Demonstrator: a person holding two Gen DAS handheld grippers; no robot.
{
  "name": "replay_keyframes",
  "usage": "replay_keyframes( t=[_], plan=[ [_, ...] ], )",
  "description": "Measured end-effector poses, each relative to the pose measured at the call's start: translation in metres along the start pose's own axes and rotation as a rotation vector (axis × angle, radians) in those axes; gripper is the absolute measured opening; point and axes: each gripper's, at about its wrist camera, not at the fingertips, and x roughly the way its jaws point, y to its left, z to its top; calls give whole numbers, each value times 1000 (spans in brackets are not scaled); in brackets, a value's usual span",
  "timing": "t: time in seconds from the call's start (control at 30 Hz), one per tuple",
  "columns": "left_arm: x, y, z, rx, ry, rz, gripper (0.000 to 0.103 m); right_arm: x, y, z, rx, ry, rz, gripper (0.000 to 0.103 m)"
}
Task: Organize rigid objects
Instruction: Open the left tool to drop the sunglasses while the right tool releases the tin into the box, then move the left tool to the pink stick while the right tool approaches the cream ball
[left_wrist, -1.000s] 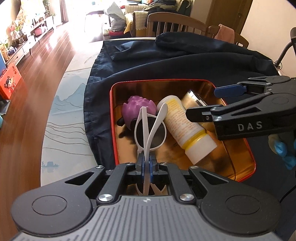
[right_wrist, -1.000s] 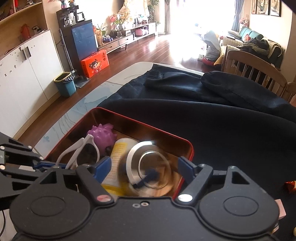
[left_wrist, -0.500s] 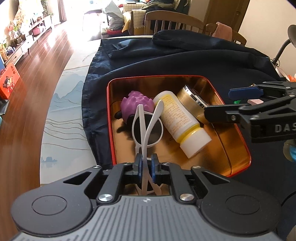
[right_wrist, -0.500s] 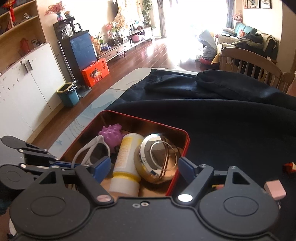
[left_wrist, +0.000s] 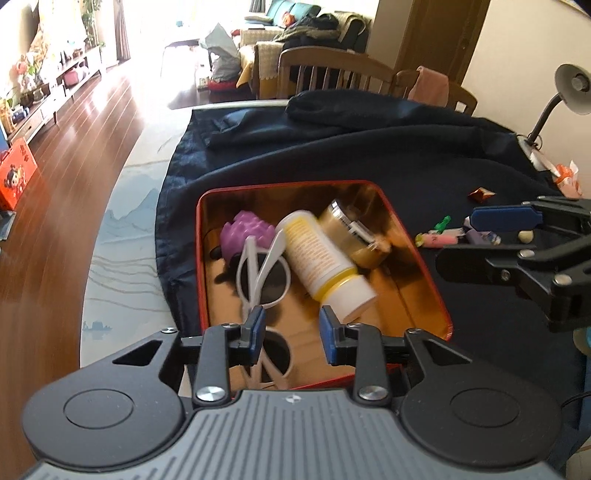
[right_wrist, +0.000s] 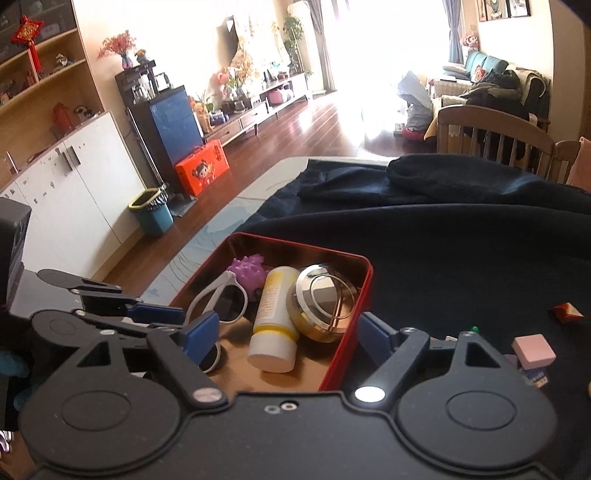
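A red tin tray (left_wrist: 424, 258) (right_wrist: 347, 321) with a gold inside sits on a dark blue cloth. In it lie white sunglasses (left_wrist: 258, 280) (right_wrist: 218, 302), a purple spiky toy (left_wrist: 245, 232) (right_wrist: 249, 267), a yellow-and-white bottle (left_wrist: 325, 266) (right_wrist: 275, 321) and a round gold tin (left_wrist: 354, 232) (right_wrist: 325, 302). My left gripper (left_wrist: 291, 334) is open over the tray's near end, with the sunglasses lying loose below it. My right gripper (right_wrist: 286, 338) is open and empty just outside the tray's right side; it also shows in the left wrist view (left_wrist: 476, 240).
Small items lie on the cloth right of the tray: a pink block (right_wrist: 533, 349), a red wrapper (left_wrist: 482, 194) (right_wrist: 569, 312), pink and green bits (left_wrist: 439, 236). A bunched dark garment (left_wrist: 369, 107) lies at the far end. A desk lamp (left_wrist: 569, 92) and wooden chairs (left_wrist: 332, 74) stand beyond.
My left gripper has opened and let go of the sunglasses, which now lie in the tray. My right gripper has drawn back to the right, away from the gold tin.
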Motion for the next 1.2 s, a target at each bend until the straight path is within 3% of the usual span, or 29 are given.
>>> replay_keyframes(
  t=[0.07, 0.2, 0.37, 0.43, 0.57, 0.8, 1.2],
  plan=[
    [-6, -6, 1, 13, -16, 1, 33, -10, 0, -2, -14, -20, 0, 85],
    [-16, -19, 3, 22, -56, 1, 53, -29, -6, -7, -16, -53, -10, 89],
    [-24, -36, 8, 27, -89, -1, 56, -51, -23, -14, 19, -85, -36, 95],
    [-27, -45, 9, 27, -105, 2, 63, -60, -32, -17, 28, -97, -58, 101],
    [-29, -62, 13, 30, -142, -2, 75, -74, -52, -26, 45, -110, -98, 102],
    [-20, -100, 20, 33, -171, 1, 84, -92, -93, -42, 93, -104, -164, 102],
    [18, -167, 31, 41, -170, 26, 85, -111, -169, -73, 147, -54, -280, 102]
  ],
)
